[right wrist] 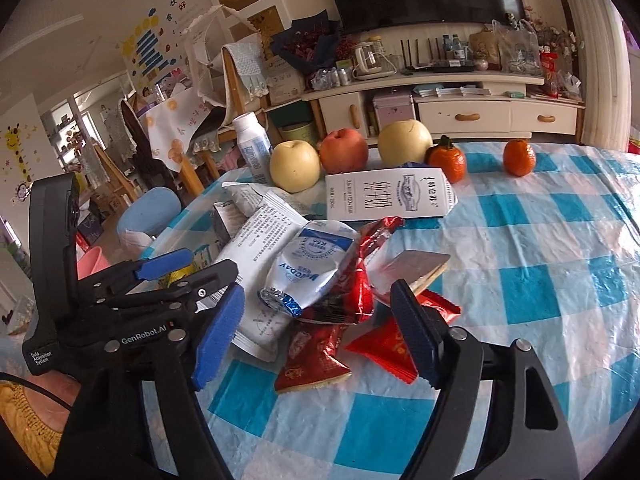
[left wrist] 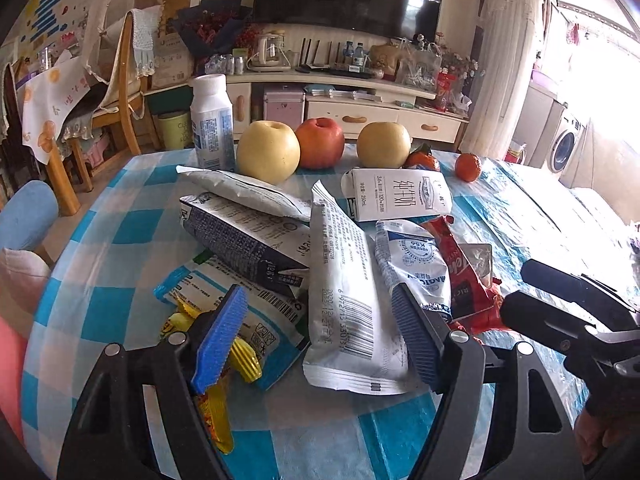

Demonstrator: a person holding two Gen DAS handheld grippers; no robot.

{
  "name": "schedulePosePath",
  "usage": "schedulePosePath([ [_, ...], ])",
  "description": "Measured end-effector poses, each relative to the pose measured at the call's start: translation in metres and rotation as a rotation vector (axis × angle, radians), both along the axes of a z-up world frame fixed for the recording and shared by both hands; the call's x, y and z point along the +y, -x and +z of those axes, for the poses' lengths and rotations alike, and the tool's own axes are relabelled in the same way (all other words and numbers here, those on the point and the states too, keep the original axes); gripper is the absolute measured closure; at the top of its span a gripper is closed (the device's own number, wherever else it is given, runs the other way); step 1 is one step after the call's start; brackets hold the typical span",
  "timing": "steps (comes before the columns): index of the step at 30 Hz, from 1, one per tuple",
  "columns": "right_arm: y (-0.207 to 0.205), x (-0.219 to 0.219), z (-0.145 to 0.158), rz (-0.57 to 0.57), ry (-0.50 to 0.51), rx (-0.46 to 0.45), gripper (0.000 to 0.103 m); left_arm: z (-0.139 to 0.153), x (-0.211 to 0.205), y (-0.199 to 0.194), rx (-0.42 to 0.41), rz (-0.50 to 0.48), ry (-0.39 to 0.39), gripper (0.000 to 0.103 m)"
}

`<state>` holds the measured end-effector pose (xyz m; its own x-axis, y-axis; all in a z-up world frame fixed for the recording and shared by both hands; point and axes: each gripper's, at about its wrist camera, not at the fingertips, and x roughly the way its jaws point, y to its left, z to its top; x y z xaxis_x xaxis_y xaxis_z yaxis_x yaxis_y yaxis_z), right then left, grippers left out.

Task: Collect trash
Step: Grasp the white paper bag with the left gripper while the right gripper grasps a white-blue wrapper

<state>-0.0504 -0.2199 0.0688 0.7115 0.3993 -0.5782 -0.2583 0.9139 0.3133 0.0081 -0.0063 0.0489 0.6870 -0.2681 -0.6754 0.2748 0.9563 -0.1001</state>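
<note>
A heap of trash lies on the blue checked tablecloth (left wrist: 120, 280). It holds a long white wrapper (left wrist: 348, 292) with a barcode, a blue-and-white pouch (left wrist: 416, 264), a dark carton (left wrist: 248, 240), a white milk carton (left wrist: 396, 196), yellow wrappers (left wrist: 244, 356) and red wrappers (right wrist: 312, 364). My left gripper (left wrist: 316, 340) is open and straddles the near end of the long white wrapper. Its left pad is over the yellow wrappers. My right gripper (right wrist: 316, 332) is open just above the red wrappers, beside the pouch (right wrist: 316, 264). A silver packet (right wrist: 416, 264) lies behind its right finger.
At the table's far side stand two yellow pears (left wrist: 268, 150), a red apple (left wrist: 320, 142), two tangerines (right wrist: 518, 156) and a white bottle (left wrist: 212, 120). A blue stool (left wrist: 28, 216) and wooden chairs (left wrist: 120, 92) stand to the left. The TV cabinet (right wrist: 460, 112) lies beyond.
</note>
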Motion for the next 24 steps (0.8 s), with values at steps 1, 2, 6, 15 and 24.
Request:
schedulePosePath([
  [1,-0.003,0.001,0.000,0.014,-0.019,0.006,0.035,-0.001,-0.002,-0.001,0.004,-0.005,-0.002,0.030],
  [2,-0.006,0.002,-0.001,0.030,-0.042,0.015,0.038,-0.002,-0.004,-0.003,0.007,-0.011,-0.006,0.033],
  [6,-0.021,0.005,-0.008,0.053,-0.114,0.065,0.040,-0.009,-0.010,-0.007,0.036,-0.027,-0.008,0.042],
  [15,-0.045,0.005,-0.017,0.037,-0.187,0.134,0.032,-0.014,-0.010,-0.007,0.061,-0.013,0.057,0.068],
  [24,-0.059,0.011,-0.028,0.026,-0.163,0.159,0.036,-0.012,0.002,0.000,0.055,0.034,0.133,0.077],
])
